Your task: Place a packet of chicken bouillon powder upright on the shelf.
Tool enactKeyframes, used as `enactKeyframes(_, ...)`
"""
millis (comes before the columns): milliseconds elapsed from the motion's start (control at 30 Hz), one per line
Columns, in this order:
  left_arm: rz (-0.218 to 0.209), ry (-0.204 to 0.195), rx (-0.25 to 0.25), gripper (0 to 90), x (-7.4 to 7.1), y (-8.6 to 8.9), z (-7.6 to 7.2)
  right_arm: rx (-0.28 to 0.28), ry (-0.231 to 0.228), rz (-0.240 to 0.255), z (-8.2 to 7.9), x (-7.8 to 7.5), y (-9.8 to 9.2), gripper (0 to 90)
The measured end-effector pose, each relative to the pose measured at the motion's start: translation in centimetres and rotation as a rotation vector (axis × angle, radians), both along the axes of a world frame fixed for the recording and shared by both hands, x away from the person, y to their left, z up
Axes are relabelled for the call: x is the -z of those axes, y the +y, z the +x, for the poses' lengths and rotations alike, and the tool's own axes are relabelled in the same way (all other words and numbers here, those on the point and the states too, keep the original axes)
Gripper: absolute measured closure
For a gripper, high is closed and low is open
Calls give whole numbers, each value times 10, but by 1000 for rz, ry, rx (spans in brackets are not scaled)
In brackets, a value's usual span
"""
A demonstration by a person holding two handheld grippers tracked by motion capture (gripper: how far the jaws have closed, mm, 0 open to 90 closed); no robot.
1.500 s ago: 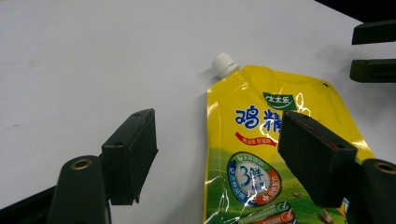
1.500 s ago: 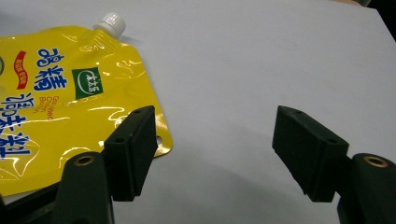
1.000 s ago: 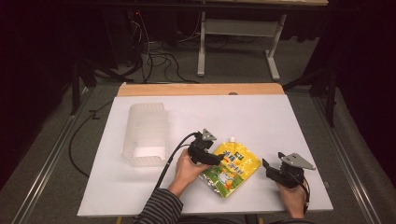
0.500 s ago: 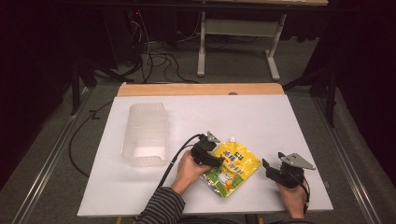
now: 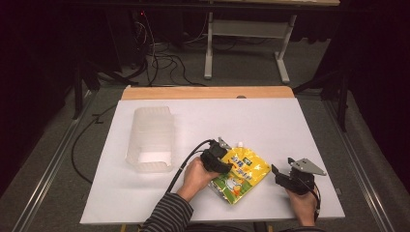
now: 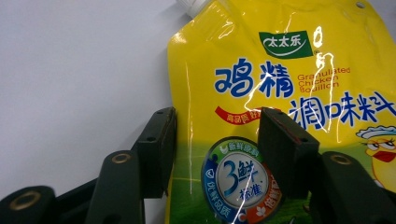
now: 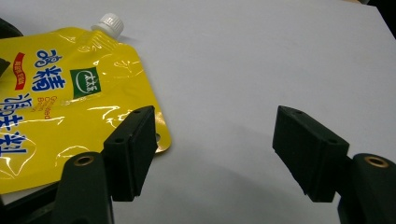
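White surface (image 5: 300, 125) carries a glossy yellow chicken bouillon pouch (image 5: 240, 173), soft and slippery, lying flat; left gripper (image 6: 215, 144) jaws have been closing astride its stiffer side seam, right gripper (image 7: 212, 154) jaws gape empty.

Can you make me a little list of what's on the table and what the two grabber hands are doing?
table: white tabletop
pouch: glossy yellow spouted pouch with white cap, lying flat
container: clear ribbed plastic tub, left of the pouch, apart from it
left gripper: jaws have just been closing, straddling the pouch's left edge; grip not clearly made
right gripper: open, holding nothing, beside the pouch's corner
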State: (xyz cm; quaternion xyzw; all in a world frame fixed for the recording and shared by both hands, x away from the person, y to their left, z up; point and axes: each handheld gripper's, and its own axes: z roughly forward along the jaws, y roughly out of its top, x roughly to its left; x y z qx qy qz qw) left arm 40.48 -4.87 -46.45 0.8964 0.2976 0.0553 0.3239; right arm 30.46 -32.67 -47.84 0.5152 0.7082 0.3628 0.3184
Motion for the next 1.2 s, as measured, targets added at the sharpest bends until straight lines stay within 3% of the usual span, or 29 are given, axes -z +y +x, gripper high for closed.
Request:
enactKeyframes(167,-2,23,-2,564,-2,0,1,-2,3,-7,1,0,1,311)
enactKeyframes(300,3,40,-7,704,-4,3,3,2,6,1,0,0,1,310)
enactKeyframes(433,-37,82,-13,756,-3,8,7,-3,1,-4,0,0,1,310)
enactKeyframes(633,-58,77,11,839,-4,10,7,-1,2,3,0,0,0,310)
enactKeyframes(767,-92,117,11,867,-4,14,9,-6,5,-1,0,0,0,309)
enactKeyframes(900,-90,107,11,879,-7,13,7,-7,1,0,0,0,0,309)
enactKeyframes(1100,-126,69,21,888,-21,19,0,-5,3,1,0,0,0,308)
enactKeyframes(1200,-140,70,27,889,-25,22,-1,-6,-1,3,0,0,0,308)
